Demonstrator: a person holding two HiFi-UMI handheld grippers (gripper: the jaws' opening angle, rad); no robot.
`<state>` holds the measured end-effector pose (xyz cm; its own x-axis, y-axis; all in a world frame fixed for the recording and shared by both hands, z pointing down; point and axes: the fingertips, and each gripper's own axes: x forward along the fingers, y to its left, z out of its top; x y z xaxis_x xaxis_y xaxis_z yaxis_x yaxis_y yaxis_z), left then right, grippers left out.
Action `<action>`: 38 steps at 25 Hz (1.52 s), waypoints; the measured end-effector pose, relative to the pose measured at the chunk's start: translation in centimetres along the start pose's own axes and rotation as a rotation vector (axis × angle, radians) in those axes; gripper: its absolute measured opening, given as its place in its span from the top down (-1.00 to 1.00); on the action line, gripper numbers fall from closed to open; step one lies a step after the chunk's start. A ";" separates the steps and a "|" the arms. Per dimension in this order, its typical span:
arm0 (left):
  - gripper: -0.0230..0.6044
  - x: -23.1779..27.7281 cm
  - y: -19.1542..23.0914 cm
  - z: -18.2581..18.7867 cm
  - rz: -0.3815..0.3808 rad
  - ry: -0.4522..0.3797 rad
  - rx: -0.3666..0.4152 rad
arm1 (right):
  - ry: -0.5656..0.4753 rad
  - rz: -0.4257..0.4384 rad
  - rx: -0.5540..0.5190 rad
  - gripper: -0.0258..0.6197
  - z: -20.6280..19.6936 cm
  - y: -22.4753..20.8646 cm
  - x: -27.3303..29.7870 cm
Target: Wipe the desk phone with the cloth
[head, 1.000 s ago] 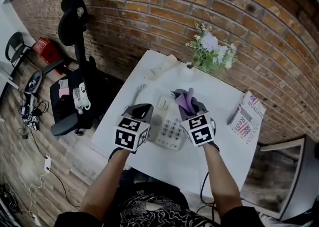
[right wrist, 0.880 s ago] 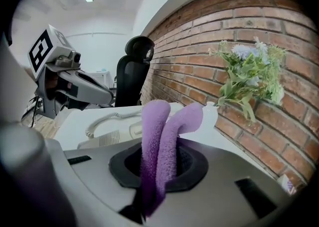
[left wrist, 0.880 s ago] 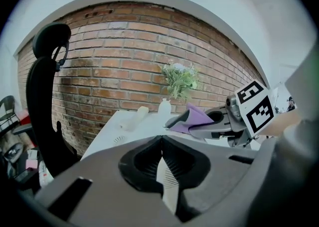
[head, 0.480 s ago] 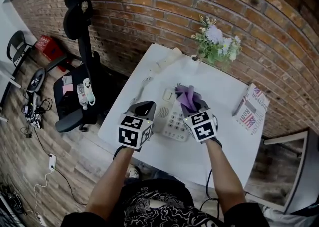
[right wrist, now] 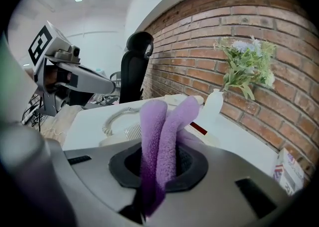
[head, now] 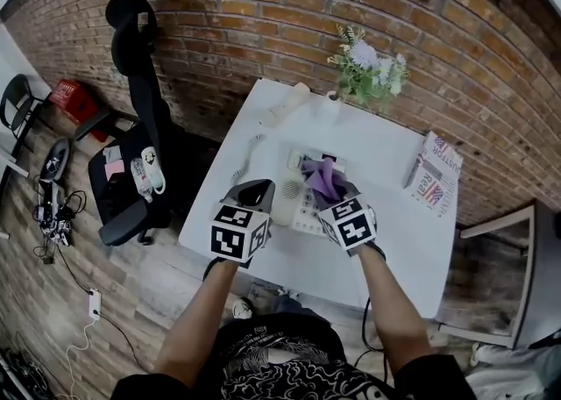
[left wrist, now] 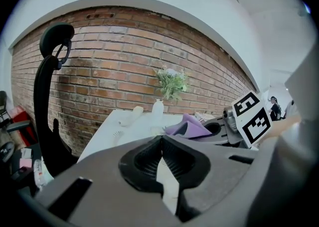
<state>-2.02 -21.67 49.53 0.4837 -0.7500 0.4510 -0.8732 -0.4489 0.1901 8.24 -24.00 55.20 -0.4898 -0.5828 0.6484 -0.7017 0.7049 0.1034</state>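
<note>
The desk phone (head: pixel 296 201) sits on the white tabletop (head: pixel 390 240) with its cradle empty. Its cream handset (head: pixel 287 103) lies beyond the phone toward the brick wall (head: pixel 228 30), and the coiled cord (head: pixel 249 149) runs from the phone toward it.

The right claw (head: pixel 327 189) hangs over the phone's keypad side. It is clamped on a purple cloth (head: pixel 322 175), and two fleecy folds of the cloth (right wrist: pixel 160 136) stand up out of the pinched pads in the right gripper view. From above, the cloth overlaps the phone's top face, but I cannot tell whether it touches the phone.

The left claw (head: pixel 255 193) hovers at the phone's left edge, just beside the speaker grille. In the left gripper view its ribbed pads are pressed together at the tips (left wrist: pixel 161 138) with nothing between them.

A white vase of flowers (head: pixel 361 74) stands past the phone at the wall edge of the tabletop, just right of the handset. A printed box (head: pixel 434 174) lies well to the right of the phone. A black office chair (head: pixel 140 100) stands on the floor well to the phone's left, off the tabletop, with two cordless handsets (head: pixel 145 170) lying on its seat.
</note>
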 end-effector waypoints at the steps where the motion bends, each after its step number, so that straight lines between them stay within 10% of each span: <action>1: 0.90 -0.2 -0.1 -0.1 -0.006 0.000 0.003 | 0.002 -0.003 0.006 0.77 -0.1 0.3 -0.1; 38: 0.91 -5.0 -2.6 -2.4 -0.120 0.004 0.066 | 0.092 0.008 0.112 0.77 -7.0 10.4 -4.5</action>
<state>-2.31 -15.53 48.87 0.5845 -0.6868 0.4321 -0.8029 -0.5666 0.1853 6.78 -11.25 58.65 -0.4493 -0.5341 0.7161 -0.7541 0.6565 0.0165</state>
